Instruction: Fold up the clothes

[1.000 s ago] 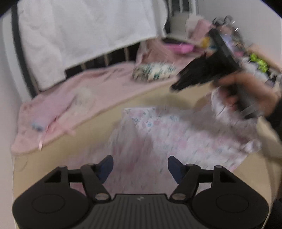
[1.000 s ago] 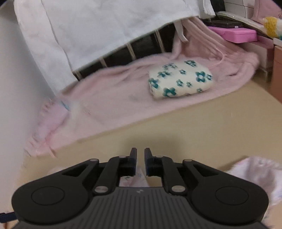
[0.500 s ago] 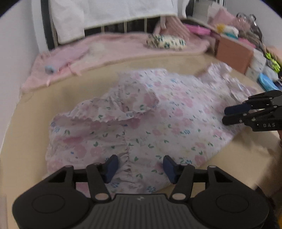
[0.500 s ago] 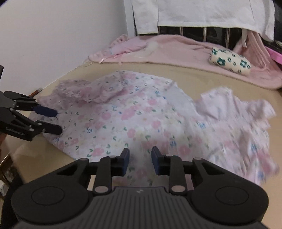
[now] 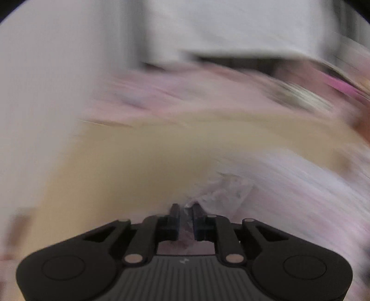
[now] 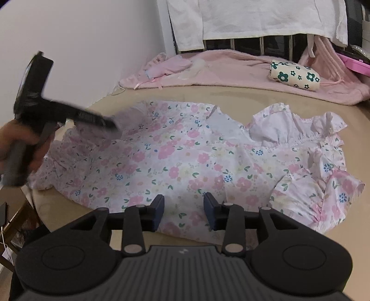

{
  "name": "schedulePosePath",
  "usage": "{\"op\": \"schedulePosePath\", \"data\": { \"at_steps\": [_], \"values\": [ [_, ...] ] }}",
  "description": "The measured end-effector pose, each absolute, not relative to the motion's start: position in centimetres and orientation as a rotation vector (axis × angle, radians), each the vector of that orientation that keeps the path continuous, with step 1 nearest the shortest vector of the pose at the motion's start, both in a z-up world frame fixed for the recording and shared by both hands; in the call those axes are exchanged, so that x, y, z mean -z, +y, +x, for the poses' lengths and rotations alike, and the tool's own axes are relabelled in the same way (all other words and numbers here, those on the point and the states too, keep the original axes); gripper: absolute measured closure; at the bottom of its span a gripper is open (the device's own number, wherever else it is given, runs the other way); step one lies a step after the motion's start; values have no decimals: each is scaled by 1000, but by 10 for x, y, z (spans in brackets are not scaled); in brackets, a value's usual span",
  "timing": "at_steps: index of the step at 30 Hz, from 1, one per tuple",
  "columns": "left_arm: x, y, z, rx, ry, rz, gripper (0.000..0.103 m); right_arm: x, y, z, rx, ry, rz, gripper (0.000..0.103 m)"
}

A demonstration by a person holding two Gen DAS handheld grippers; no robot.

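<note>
On my right wrist camera I see the white cotton dress with pink and blue flowers [image 6: 185, 157] lying spread on the round beige table [image 6: 219, 95], with its ruffled sleeves toward the right side. My right gripper [image 6: 183, 214] hovers over the near hem of this dress, and its two jaws stand apart with only cloth under the gap, so it holds nothing. At the left side of the same view, the left gripper [image 6: 111, 123] is in a hand [image 6: 20, 148] and its tip touches the left edge of the dress. The left wrist camera is very blurred, but I can see the left jaws nearly together, and a piece of the floral cloth [image 5: 222, 192] is pinched between them. Behind the table there is a fluffy pink blanket [image 6: 242, 69], and on it lies a small cream pillow with dark green flowers [image 6: 294, 75]. A white cloth [image 6: 254, 20] hangs over the dark rail behind.
</note>
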State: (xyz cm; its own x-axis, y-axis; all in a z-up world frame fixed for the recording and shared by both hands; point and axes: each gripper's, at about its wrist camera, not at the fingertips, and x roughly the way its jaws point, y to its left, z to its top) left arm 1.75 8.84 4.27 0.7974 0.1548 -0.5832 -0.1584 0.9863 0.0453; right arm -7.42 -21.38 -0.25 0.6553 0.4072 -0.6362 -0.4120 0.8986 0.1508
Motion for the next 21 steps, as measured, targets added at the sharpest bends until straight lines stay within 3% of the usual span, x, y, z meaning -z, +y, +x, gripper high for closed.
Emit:
{"op": "schedulePosePath", "data": {
  "at_steps": [2,4,9,11,12,13,14,15,21],
  "values": [
    [-60,113,5,-240,534,-109,61,0,-211,-72,-476,739,-18,61],
    [-76,115,-13,-167,507,-125,50,-8,-215,-65,-510,735,2,61],
    [-53,70,-16,281,714,70,45,-16,-219,-23,-518,719,26,62],
    [-37,57,-10,344,768,126,46,-10,-214,-6,-517,743,2,79],
    [-31,55,-5,340,785,148,49,-6,-210,0,-522,756,-16,87],
    [-25,53,-1,336,802,170,65,-3,-207,5,-527,765,-36,97],
    [-24,57,-1,358,797,146,90,-4,-203,3,-526,751,-66,103],
    [-25,58,-2,373,814,128,97,-6,-202,-1,-534,742,-72,103],
    [-75,65,-67,453,739,36,101,-40,-221,-50,-608,649,-23,103]
  ]
}}
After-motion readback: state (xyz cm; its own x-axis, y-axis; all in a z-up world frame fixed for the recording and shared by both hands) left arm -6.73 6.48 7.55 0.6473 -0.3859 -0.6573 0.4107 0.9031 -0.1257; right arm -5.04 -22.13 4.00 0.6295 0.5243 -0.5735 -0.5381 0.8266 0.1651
